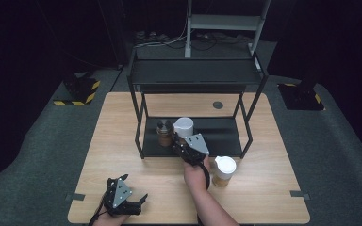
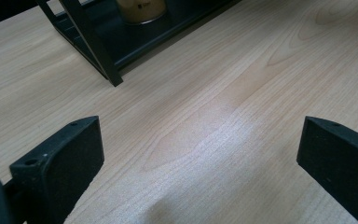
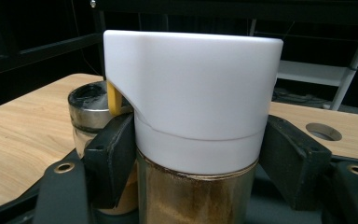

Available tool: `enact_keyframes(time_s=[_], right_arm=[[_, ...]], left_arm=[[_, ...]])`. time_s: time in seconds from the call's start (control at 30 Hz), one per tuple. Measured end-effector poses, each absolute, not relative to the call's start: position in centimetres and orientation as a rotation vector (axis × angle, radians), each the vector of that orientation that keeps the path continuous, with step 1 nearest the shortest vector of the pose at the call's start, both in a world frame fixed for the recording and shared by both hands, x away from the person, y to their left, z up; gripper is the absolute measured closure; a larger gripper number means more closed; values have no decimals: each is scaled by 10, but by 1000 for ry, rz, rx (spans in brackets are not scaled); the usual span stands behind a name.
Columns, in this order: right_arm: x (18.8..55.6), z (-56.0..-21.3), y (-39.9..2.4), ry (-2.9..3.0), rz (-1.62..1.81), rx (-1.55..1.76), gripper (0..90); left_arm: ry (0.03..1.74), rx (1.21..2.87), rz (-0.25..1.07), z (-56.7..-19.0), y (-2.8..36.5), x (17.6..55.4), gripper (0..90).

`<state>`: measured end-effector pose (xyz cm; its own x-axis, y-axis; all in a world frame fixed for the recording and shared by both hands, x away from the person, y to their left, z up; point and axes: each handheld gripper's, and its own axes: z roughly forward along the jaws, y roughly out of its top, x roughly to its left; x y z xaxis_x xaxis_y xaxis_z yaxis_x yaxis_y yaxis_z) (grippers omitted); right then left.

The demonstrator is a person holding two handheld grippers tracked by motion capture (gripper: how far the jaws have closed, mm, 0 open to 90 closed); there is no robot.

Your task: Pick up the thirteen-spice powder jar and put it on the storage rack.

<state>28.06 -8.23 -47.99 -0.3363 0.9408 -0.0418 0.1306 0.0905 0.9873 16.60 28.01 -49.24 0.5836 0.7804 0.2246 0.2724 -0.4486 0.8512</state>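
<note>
Spice jar held at the rack's lower shelf

A white-capped jar [image 1: 184,127] is gripped by the right gripper [image 1: 181,140] over the lower shelf of the black rack [image 1: 139,122], just beside a dark-lidded jar [image 1: 164,133] that stands on that shelf. A second white-capped jar [image 1: 224,170] is seen on the wooden table [image 1: 118,141], close beside the right hand [image 1: 196,175]. The left gripper [image 1: 132,195] is rested near the table's front edge, jaws apart.

A dark-lidded jar [image 1: 164,133] stands on the lower shelf of a black rack [image 1: 195,77] on the wooden table [image 1: 122,155], and another white-lidded jar [image 1: 224,170] stands in front, near the table's middle.
</note>
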Motion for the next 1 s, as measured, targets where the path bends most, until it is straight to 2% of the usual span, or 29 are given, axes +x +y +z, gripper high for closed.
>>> enact_keyframes(time_s=[1.0], right_arm=[[314,-491,-78,1584,1309,1151,300]], left_arm=[[833,1975,784,-494,284,165,9]])
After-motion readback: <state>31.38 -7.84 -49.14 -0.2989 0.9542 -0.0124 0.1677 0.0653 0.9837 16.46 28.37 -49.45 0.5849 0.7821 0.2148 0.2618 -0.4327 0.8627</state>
